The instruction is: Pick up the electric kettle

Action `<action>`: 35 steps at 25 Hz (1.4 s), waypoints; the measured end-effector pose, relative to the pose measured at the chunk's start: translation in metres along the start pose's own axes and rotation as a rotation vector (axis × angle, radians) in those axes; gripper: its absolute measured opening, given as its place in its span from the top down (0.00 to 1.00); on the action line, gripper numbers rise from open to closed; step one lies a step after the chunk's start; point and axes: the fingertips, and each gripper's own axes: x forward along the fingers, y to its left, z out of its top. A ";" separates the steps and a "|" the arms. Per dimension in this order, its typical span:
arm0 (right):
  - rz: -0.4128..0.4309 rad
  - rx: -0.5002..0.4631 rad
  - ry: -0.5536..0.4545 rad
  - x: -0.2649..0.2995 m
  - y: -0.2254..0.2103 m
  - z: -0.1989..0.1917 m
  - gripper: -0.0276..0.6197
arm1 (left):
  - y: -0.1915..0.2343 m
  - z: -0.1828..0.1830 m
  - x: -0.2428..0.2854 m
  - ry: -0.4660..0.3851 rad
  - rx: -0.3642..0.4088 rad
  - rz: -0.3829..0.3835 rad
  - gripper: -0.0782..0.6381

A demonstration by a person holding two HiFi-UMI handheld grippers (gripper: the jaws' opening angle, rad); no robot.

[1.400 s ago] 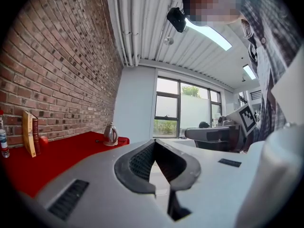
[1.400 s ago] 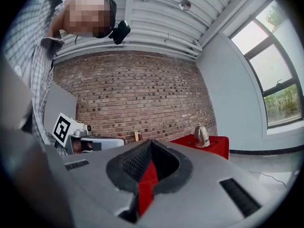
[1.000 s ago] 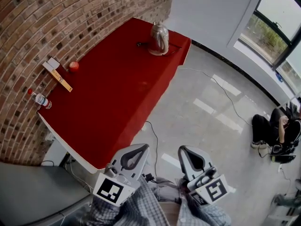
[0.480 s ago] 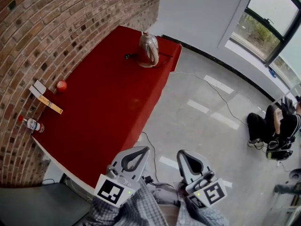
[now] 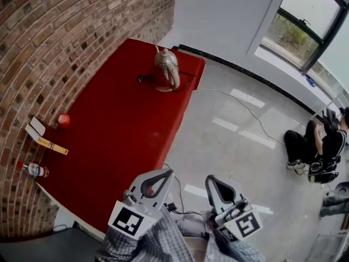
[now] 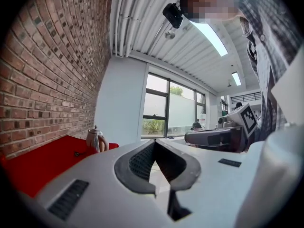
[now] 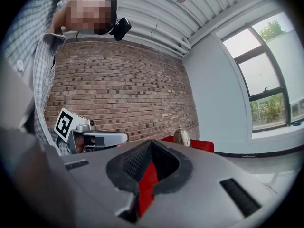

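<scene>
Nearer now to the electric kettle (image 5: 166, 70) at the counter's (image 5: 125, 130) far corner, left tool (image 5: 168, 172) and right tool (image 5: 210, 178) ride clenched, empty, level, seemingly just for the approach.

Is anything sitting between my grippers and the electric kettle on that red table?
Nothing visible does. Only bare tabletop and floor separate the left gripper and right gripper from the kettle; the apple and bottle sit aside by the wall.
</scene>
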 end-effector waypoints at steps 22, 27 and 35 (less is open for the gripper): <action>-0.020 -0.004 0.023 0.035 0.006 -0.006 0.95 | 0.046 -0.011 -0.004 0.002 -0.029 0.010 0.88; -0.009 -0.013 0.025 0.039 0.007 -0.007 0.95 | 0.052 -0.011 -0.005 -0.008 -0.031 0.020 0.88; 0.009 -0.001 0.026 0.054 -0.008 -0.005 0.95 | 0.060 -0.013 0.006 0.015 -0.026 0.037 0.88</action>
